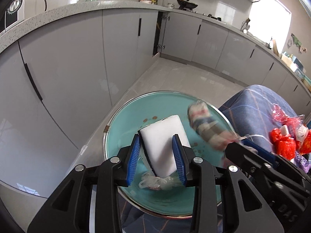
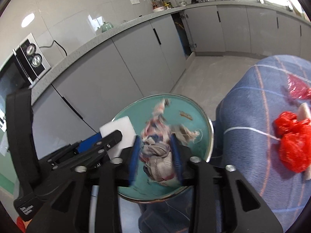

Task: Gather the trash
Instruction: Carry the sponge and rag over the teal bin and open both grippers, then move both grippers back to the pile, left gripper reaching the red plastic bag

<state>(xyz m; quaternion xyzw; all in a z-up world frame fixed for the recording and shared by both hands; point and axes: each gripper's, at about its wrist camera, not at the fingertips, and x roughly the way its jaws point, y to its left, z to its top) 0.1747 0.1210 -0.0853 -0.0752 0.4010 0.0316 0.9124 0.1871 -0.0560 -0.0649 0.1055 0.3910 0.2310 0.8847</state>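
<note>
Blurring hides whether right fingers [image 2: 176,153] clamp the rag [image 2: 159,145]; left fingers [image 1: 177,155] clamp the sponge [image 1: 165,143].

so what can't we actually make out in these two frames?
- Left wrist: crumpled plastic in the teal basin, mostly hidden by the white sponge.
- Right wrist: striped cloth motion-blurred; grip of the right gripper unclear.
- Both: red bags cut off by the frame edge.
</note>
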